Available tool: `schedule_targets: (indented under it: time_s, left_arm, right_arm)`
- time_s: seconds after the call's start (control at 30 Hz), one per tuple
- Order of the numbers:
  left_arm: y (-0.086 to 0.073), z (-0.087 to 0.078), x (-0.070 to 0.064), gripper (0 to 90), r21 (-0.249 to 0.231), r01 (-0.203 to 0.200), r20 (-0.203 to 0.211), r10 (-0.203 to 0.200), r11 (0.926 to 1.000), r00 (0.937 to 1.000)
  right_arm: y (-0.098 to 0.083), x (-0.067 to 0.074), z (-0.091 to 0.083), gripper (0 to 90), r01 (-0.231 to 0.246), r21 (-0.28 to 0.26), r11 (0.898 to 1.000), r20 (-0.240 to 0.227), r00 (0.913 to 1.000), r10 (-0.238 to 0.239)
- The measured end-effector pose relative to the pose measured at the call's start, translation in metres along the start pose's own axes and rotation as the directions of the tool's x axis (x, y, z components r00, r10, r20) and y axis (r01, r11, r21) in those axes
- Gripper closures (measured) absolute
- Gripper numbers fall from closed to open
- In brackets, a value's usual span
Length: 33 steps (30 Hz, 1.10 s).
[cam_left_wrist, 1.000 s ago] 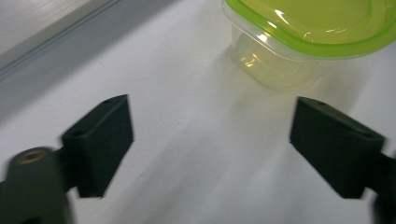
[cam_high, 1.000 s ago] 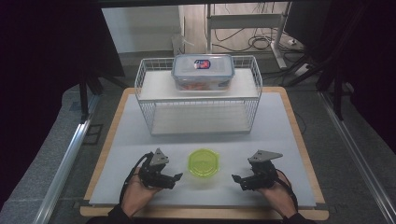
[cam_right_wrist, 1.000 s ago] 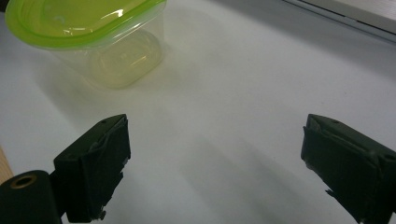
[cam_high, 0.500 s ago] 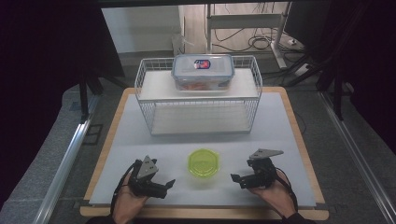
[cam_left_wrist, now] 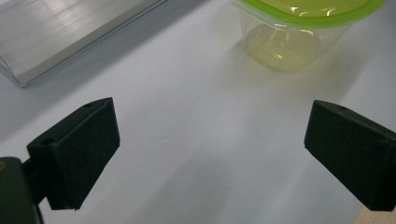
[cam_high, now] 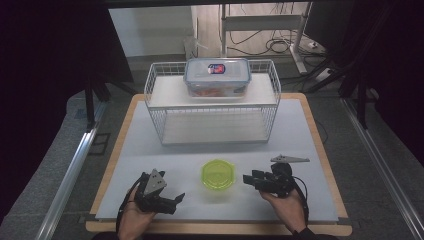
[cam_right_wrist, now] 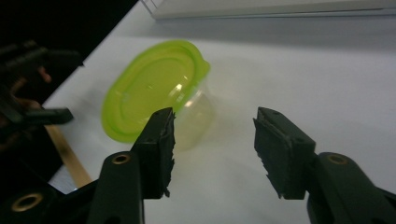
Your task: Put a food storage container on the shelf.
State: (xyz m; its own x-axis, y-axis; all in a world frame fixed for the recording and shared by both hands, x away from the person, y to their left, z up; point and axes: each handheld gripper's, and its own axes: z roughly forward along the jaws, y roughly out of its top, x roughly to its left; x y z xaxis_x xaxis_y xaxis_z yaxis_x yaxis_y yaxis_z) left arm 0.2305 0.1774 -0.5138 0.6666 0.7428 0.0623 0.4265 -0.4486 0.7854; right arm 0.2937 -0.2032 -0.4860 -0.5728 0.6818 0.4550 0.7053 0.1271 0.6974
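Observation:
A clear cup with a lime-green lid (cam_high: 218,174) stands on the white mat near the front, between my two grippers. My left gripper (cam_high: 176,201) lies low at the cup's left, its jaws wide open over bare mat (cam_left_wrist: 210,154); the cup (cam_left_wrist: 299,37) is ahead of them, to the right. My right gripper (cam_high: 248,181) points at the cup from the right. Its jaws (cam_right_wrist: 215,140) have just been closing and stand partly apart with nothing between them. The cup (cam_right_wrist: 154,93) sits just beyond its left jaw.
A white wire rack (cam_high: 212,100) stands at the back of the mat with a clear clip-lid box (cam_high: 216,75) of food on its top shelf. The wooden board's edge (cam_high: 220,227) runs along the front. Dark floor and metal rails flank the table.
The left hand has drawn back from the cup toward the front edge. The right gripper's jaws have narrowed; the right hand has stayed in place.

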Motion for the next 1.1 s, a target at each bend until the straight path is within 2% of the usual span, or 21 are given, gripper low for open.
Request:
schedule_targets:
  time_s: [0.13, 0.3, 0.47, 0.6, 0.67, 0.77, 0.8, 0.9, 1.0, 1.1]
  left_arm:
    - [-0.002, 0.000, -0.001, 3.5, 0.010, -0.006, 0.001, 0.006, 0.9999, 1.0000]
    - [-0.002, 0.001, -0.001, 3.7, 0.009, -0.003, 0.006, 0.003, 1.0000, 1.0000]
    - [-0.002, 0.003, -0.001, 3.8, 0.023, -0.007, 0.009, 0.007, 0.9997, 0.9999]
    - [-0.002, 0.003, -0.002, 3.9, 0.021, -0.011, 0.013, 0.011, 0.9997, 0.9999]
    - [-0.002, 0.003, -0.002, 4.0, 0.022, -0.012, 0.013, 0.011, 0.9997, 0.9998]
    - [-0.002, 0.003, -0.002, 4.1, 0.022, -0.011, 0.016, 0.011, 0.9997, 0.9998]
    - [-0.002, 0.003, -0.002, 4.1, 0.022, -0.012, 0.016, 0.012, 0.9997, 0.9998]
    - [-0.002, 0.003, -0.002, 4.1, 0.022, -0.015, 0.015, 0.014, 0.9996, 0.9998]
    - [-0.002, 0.003, -0.002, 4.2, 0.023, -0.013, 0.016, 0.013, 0.9997, 0.9998]
    - [-0.002, 0.003, -0.002, 4.3, 0.021, -0.012, 0.015, 0.012, 0.9997, 0.9998]
  right_arm:
    - [0.002, 0.003, 0.010, 53.4, -0.084, 0.006, 0.996, -0.040, 0.9956, 0.084]
    - [0.001, 0.003, 0.026, 56.9, -0.172, 0.041, 0.984, -0.084, 0.9810, 0.175]
    - [0.002, 0.003, 0.040, 61.6, -0.253, 0.083, 0.964, -0.122, 0.9573, 0.262]
    - [0.002, 0.001, 0.048, 66.8, -0.286, 0.105, 0.953, -0.118, 0.9475, 0.297]
    - [0.002, -0.002, 0.049, 73.1, -0.323, 0.111, 0.940, -0.143, 0.9306, 0.337]
    - [0.003, -0.006, 0.049, 78.4, -0.344, 0.118, 0.931, -0.147, 0.9215, 0.359]
    - [0.004, -0.006, 0.049, 80.1, -0.343, 0.118, 0.932, -0.142, 0.9230, 0.358]
    - [0.005, -0.008, 0.049, 81.0, -0.347, 0.126, 0.930, -0.147, 0.9200, 0.363]
    - [0.008, -0.007, 0.050, 81.3, -0.324, 0.135, 0.936, -0.147, 0.9280, 0.342]
    - [0.013, -0.004, 0.048, 81.5, -0.311, 0.144, 0.939, -0.159, 0.9297, 0.332]
